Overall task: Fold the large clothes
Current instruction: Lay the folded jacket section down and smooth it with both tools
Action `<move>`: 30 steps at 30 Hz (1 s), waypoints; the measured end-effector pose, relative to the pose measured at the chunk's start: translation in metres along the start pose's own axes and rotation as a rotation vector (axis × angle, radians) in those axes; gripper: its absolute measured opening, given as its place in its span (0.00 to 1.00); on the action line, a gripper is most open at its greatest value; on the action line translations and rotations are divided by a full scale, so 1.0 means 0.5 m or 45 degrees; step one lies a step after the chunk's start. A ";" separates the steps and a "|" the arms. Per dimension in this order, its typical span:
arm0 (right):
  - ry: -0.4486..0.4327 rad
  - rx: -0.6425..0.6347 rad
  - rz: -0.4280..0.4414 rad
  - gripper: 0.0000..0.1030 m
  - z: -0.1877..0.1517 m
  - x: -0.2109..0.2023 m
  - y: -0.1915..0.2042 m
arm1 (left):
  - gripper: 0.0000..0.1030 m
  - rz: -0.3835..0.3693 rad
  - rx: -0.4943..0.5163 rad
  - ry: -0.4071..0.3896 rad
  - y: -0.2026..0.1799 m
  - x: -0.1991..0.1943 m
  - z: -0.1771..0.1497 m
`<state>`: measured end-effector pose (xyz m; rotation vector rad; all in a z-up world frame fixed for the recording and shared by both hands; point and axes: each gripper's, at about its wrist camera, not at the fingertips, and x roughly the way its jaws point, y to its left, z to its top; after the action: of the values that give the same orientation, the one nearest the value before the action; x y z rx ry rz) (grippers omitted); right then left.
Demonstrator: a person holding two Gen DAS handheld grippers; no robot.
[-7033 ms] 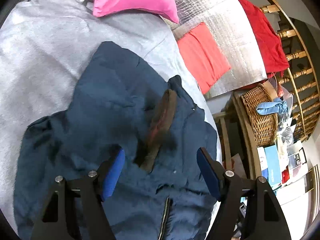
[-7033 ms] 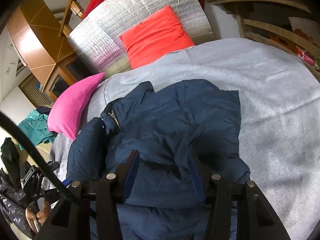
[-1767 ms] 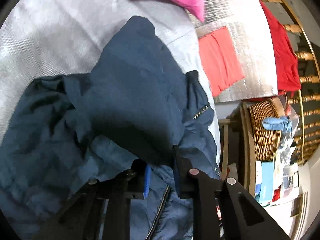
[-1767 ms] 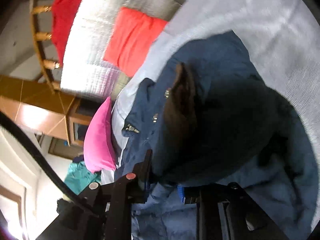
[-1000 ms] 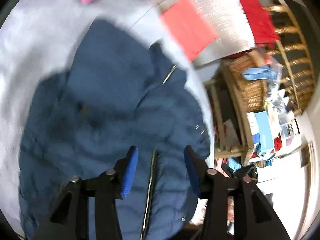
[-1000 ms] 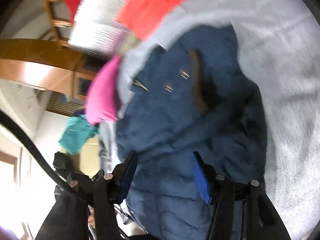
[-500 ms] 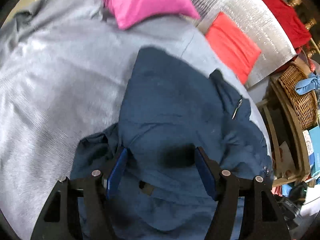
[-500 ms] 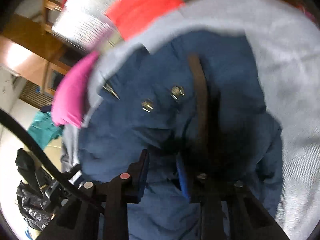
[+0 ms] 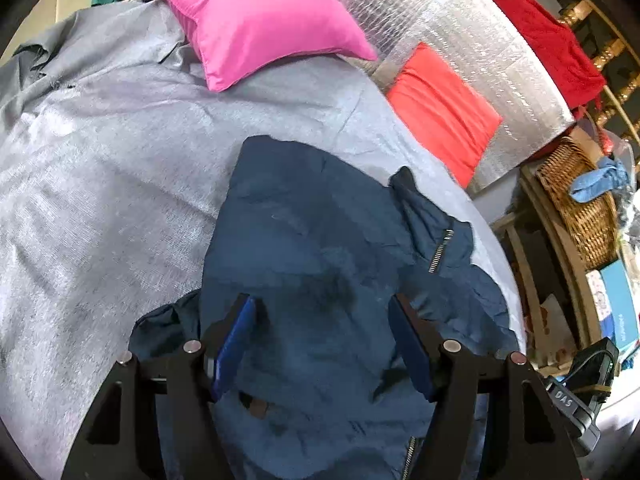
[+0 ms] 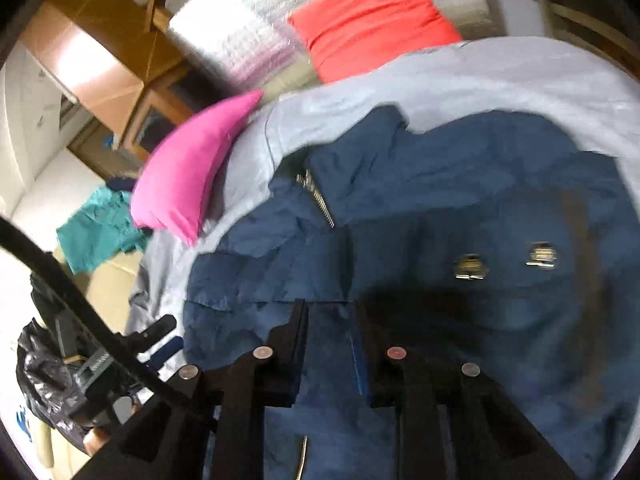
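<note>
I judge the navy-blue padded zip jacket (image 9: pixel 320 264), lying bunched on the grey-covered bed (image 9: pixel 100 160), to be soft, bulky and somewhat slippery, so I would take hold at a hem or seam edge. My left hand-held gripper (image 9: pixel 324 320) hovers spread wide over its folded panel, gripping nothing. My right hand-held gripper (image 10: pixel 330 320) sits nearly closed on a fold of the jacket (image 10: pixel 440 208), below the zip.
</note>
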<state>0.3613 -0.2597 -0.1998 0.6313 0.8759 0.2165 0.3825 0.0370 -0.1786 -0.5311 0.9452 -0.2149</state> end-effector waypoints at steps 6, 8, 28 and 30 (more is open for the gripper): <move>0.069 -0.014 -0.065 0.23 0.009 0.087 -0.015 | 0.67 0.201 0.086 0.030 -0.001 0.036 -0.001; 0.082 0.012 -0.038 0.23 0.014 0.072 -0.019 | 0.67 0.194 0.085 0.034 0.000 0.029 0.000; 0.036 0.153 0.005 0.23 0.008 -0.117 -0.139 | 0.68 0.198 0.195 0.050 -0.006 -0.024 -0.023; -0.030 0.225 0.011 0.25 0.021 -0.144 -0.171 | 0.68 0.188 0.183 0.008 -0.001 -0.038 -0.017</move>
<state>0.3175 -0.3629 -0.1993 0.8008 0.8756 0.1399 0.3647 0.0411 -0.1689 -0.3273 0.9627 -0.1500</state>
